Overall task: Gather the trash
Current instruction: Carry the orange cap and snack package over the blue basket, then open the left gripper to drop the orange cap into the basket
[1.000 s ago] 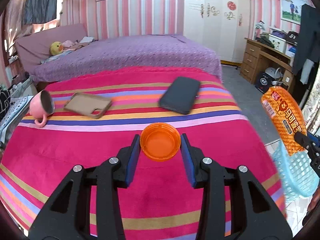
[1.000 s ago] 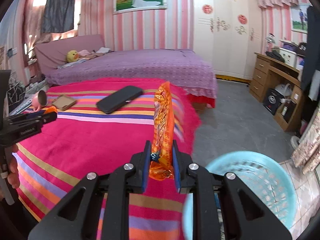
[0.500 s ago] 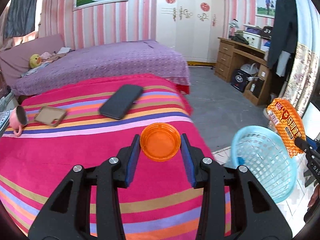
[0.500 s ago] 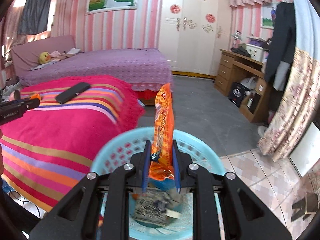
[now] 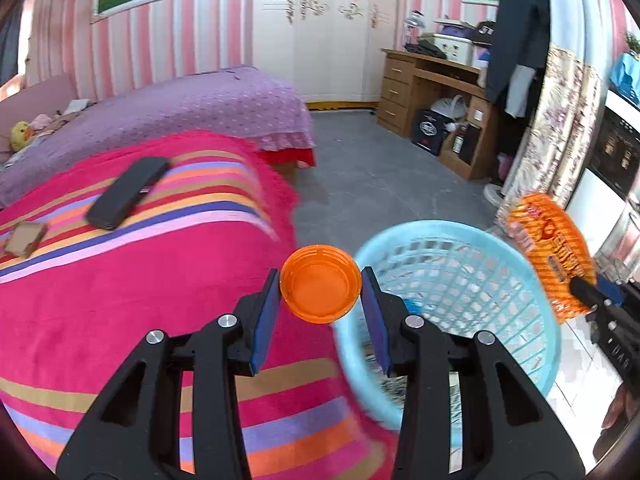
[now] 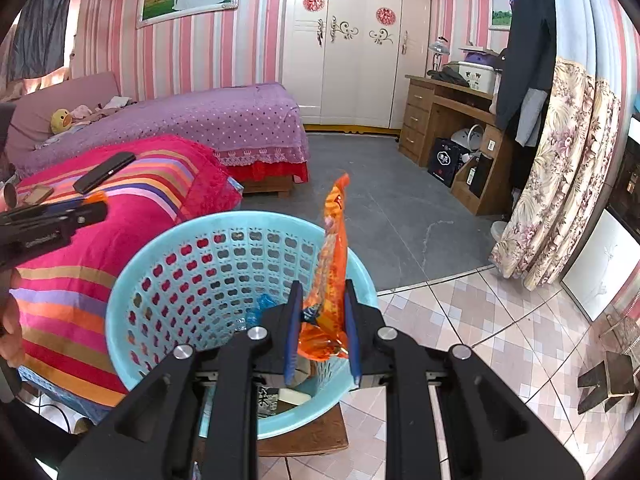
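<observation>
My left gripper (image 5: 320,294) is shut on an orange plastic lid (image 5: 319,284), held over the bed's edge just left of the light-blue basket (image 5: 460,248). My right gripper (image 6: 320,312) is shut on an orange snack wrapper (image 6: 330,256) that stands upright over the basket's (image 6: 160,256) near right rim. The same wrapper (image 5: 552,256) and right gripper (image 5: 596,294) show at the right of the left wrist view. Some trash lies in the basket's bottom. The left gripper (image 6: 94,204) pokes in from the left of the right wrist view.
The striped pink blanket (image 5: 120,280) carries a black phone (image 5: 128,192) and a brown case (image 5: 24,238). A purple bed (image 6: 200,120), a wooden desk (image 6: 448,120), floral curtain (image 6: 560,180) and grey floor (image 6: 380,184) lie beyond. The basket rests on a low wooden stool (image 6: 304,436).
Both grippers swung right from over the bed toward the basket. The wrapper now stands over the basket's rim; the lid has reached the blanket's edge beside the basket.
</observation>
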The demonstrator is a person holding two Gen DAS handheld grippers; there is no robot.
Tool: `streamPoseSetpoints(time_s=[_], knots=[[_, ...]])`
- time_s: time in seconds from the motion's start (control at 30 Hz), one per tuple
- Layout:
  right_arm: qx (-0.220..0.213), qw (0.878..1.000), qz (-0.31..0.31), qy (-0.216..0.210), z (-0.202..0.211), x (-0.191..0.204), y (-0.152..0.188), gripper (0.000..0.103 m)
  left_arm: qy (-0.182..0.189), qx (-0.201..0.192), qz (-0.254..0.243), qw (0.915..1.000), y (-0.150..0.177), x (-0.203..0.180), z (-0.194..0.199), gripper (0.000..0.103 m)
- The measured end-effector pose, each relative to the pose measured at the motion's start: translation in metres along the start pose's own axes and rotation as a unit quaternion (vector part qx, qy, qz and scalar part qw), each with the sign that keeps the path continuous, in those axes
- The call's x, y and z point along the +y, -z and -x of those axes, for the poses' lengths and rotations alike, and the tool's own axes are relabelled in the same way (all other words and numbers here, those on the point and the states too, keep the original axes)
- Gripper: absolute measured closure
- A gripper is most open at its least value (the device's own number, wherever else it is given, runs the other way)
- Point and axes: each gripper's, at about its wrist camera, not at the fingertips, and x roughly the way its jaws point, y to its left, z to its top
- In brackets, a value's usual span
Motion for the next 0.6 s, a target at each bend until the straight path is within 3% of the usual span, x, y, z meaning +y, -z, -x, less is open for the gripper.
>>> streamPoseSetpoints(time_s=[0.33,0.37,0.4,0.47,0.6], knots=[[-0.003,1.0,-0.013,-0.005,-0.012,-0.002,0.001,0.083,0.02,0.015,-0.025,0.9994,-0.003,-0.042,-0.04,0.064],[-0.001,1.0,-0.009,-0.006,-0.014,-0.001,0.002,0.083,0.019,0.016,-0.027,0.9993,-0.003,-0.042,-0.042,0.059],[0.0,1.0,-0.006,-0.007,-0.015,0.0,0.002,0.083,0.019,0.018,-0.029,0.9992,-0.003,-0.041,-0.044,0.045],[0.004,1.0,-0.001,-0.01,-0.019,0.003,0.004,0.083,0.016,0.016,-0.028,0.9994,-0.003,-0.037,-0.043,0.03],[0.012,1.0,-0.002,-0.015,-0.028,0.007,0.006,0.083,0.005,0.014,-0.022,0.9997,-0.005,-0.021,-0.036,0.02]])
